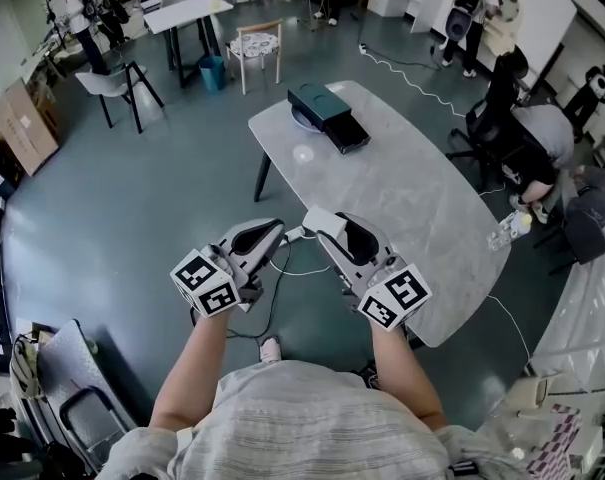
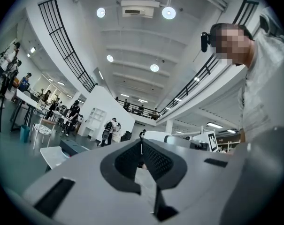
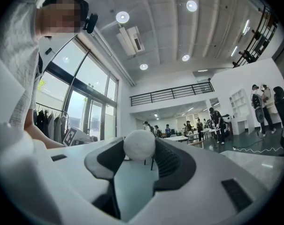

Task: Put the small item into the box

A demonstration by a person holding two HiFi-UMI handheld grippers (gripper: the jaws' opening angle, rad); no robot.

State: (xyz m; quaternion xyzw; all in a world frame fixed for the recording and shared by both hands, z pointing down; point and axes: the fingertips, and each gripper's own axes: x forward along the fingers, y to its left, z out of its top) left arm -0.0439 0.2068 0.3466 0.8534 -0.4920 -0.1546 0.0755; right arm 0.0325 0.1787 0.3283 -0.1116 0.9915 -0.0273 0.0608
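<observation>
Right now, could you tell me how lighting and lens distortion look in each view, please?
Head view: even light, no harsh shadows; the fisheye bends the room's edges; the dark box on the grey table is sharp. Left gripper view: ceiling lamps flare, corners vignette black. Right gripper view: the white ball between the jaws looks soft-edged, the windows wash out.

A big open-plan lab hall is seen. A grey work table (image 1: 402,188) lies ahead of the jaws. Far beyond the jaws, desks (image 1: 187,13) are ringed by people (image 1: 77,18). A mezzanine railing (image 3: 170,93) is spotted above the jaws, and cardboard (image 1: 22,126) far left of them.
</observation>
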